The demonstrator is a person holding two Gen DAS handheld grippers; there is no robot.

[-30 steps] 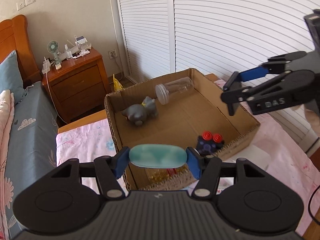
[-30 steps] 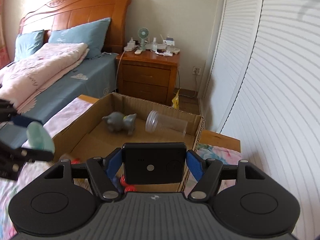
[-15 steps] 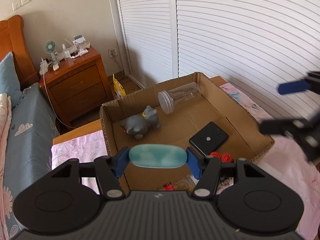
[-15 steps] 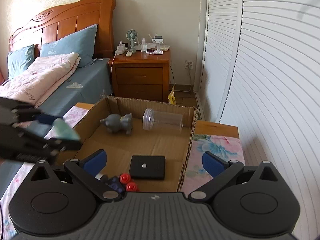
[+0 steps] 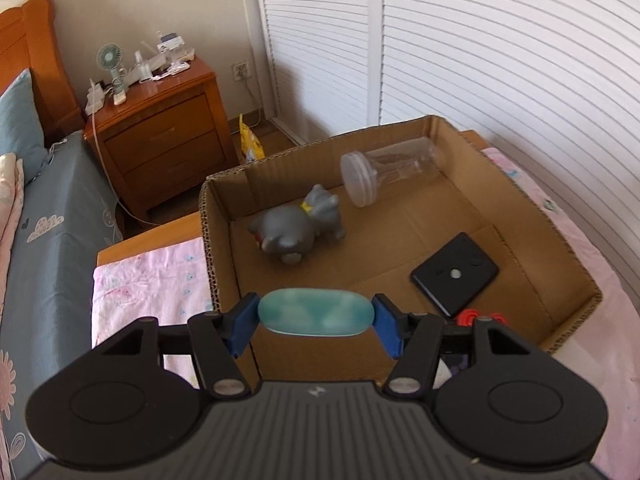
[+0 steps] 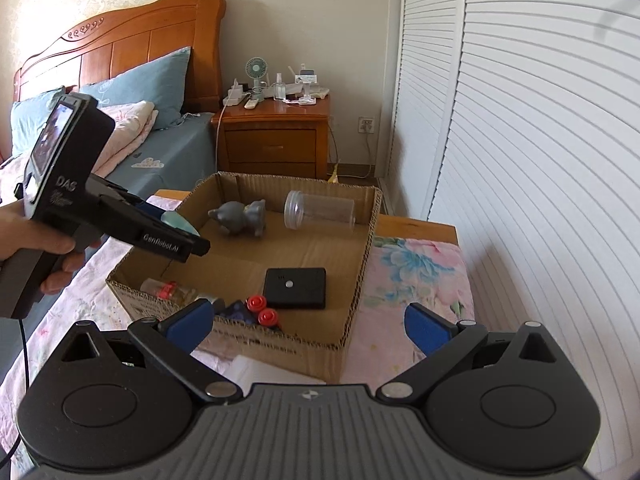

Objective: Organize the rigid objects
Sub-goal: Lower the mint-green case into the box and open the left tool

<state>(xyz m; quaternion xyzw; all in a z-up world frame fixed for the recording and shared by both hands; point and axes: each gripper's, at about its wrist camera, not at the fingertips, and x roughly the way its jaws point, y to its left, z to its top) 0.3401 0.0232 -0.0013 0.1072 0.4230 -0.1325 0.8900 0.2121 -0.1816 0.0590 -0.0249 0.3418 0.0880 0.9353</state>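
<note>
Teal oval piece [image 5: 316, 317], smooth and rounded, prob. a hard plastic or soap-like pebble; it sits pinched end to end in the left claw [image 5: 316, 320], held above the near-left corner of the cardboard box [image 5: 516, 196]. Looks light and stiff but glossy, so likely slippery at those curved ends. A grip across the flatter middle would be safer than the tips.

Right claw [image 6: 308, 322] stands wide apart w/ nothing between the pads, having just sprung open, and hangs over the box's near wall.

Inside the box: grey toy animal [image 5: 298, 230] on its side near the back left, clear lidded jar [image 5: 390, 170] lying along the back wall, flat black square device [image 5: 455, 274] on the floor to the right, red-knobbed toy [image 6: 262, 310] at the front. A small clear bottle w/ red cap [image 6: 170, 290] lies in the front-left corner.

Free floor remains mid-box, between toy animal and black device. The box wall beneath the left claw is the main thing to clear. Box sits on a pink floral cover [image 6: 416, 276]; nightstand [image 6: 276, 140] well behind.
</note>
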